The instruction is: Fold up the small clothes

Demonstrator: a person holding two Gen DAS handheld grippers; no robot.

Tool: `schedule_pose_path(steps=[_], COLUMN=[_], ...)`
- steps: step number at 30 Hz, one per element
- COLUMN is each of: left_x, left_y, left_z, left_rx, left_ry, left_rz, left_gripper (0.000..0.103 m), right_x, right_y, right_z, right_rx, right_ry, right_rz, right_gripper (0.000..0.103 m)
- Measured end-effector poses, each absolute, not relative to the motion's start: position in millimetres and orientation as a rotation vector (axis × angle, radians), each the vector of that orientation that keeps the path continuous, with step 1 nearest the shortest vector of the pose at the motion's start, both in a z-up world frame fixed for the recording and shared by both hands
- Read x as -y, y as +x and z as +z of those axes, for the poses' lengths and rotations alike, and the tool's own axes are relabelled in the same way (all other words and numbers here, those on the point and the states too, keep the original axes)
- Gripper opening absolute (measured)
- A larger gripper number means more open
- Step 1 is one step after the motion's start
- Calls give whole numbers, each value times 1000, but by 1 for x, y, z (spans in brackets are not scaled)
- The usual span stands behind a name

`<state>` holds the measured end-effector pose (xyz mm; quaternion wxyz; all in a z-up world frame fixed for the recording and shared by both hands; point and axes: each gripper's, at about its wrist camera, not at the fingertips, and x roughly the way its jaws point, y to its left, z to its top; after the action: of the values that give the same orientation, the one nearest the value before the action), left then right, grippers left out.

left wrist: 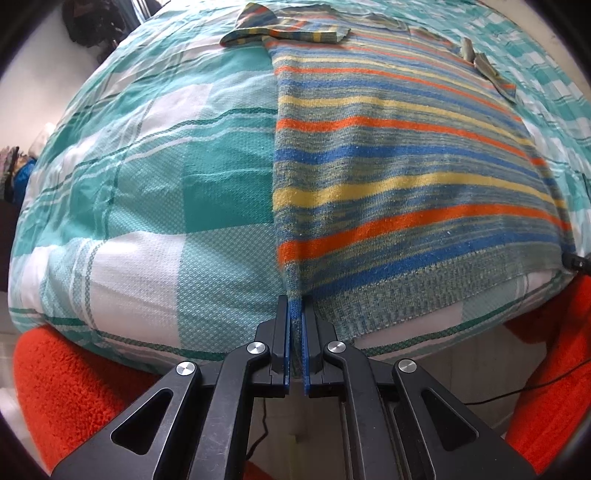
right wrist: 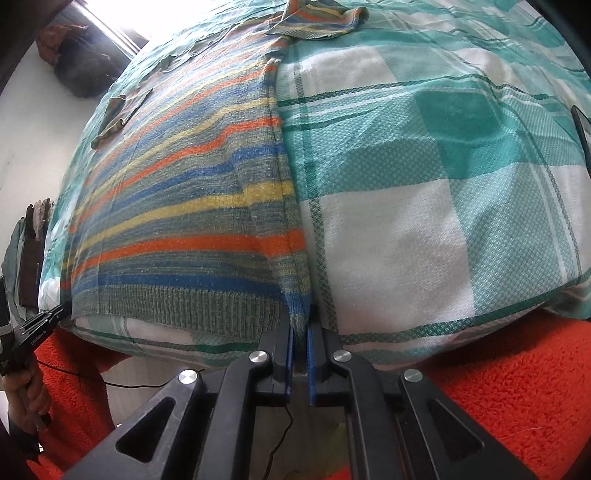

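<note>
A striped knit sweater [left wrist: 388, 155] in blue, orange, yellow and grey-green lies flat on a teal-and-white checked bedsheet [left wrist: 147, 177]. My left gripper [left wrist: 294, 314] is shut on the sweater's bottom left hem corner at the bed's near edge. In the right wrist view the sweater [right wrist: 184, 206] fills the left half, and my right gripper [right wrist: 300, 325] is shut on its bottom right hem corner. The left gripper [right wrist: 40, 325] shows at the far left edge of that view. One sleeve [left wrist: 288, 31] lies folded across the top.
An orange fleece blanket [left wrist: 70, 384] hangs below the bed's near edge, also in the right wrist view [right wrist: 498, 398]. A thin black cable [right wrist: 122, 384] runs below the bed. Dark bags [right wrist: 81, 70] stand by the wall at far left.
</note>
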<state>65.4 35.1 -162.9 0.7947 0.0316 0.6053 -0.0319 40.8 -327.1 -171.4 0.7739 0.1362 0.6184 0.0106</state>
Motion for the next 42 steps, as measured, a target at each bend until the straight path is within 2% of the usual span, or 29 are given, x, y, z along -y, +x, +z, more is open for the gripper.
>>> schedule_pose_path(steps=[16,18,20,21,22,24,28,34,37,42], left_x=[-35,-36,-41,-44,-50,-60,-86,-77,-53,-34], left_y=[59,56,49,46,41,34,44,89,97,86], left_z=[-162,-162,-162,-162,-160,-151,-114,-63,-64,-93], left_rx=[-1291,-1311,-1351,-1368,-1384,-1365,-1274,-1102,-1109,-1183], left_ry=[72,85,90,103,129,158,130,-1,-1,95], left_rz=[-69,-68,-59,-40,-4,44,133,125,63,73], left_gripper=[5,11,26,50,66,67,68,79,79,79], right_x=[320,320,324,328,333,346,372,368,349,320], right_y=[41,39,34,29,24,17,30,140,206,303], right_z=[-174,-172,-169,-168,-165,-152,-108,-47,-59,-132], right_rx=[-1352,-1370,-1392,-1417,-1428,-1413,-1340,-1124,-1065,-1094], right_ry=[257,250,258,261,272,297,130,-231,-343,-477], right_rz=[6,-9,-34,-62,-75,-65,-95,18,130,176], right_gripper=[6,6,8,18,33,52,53,53,52,52])
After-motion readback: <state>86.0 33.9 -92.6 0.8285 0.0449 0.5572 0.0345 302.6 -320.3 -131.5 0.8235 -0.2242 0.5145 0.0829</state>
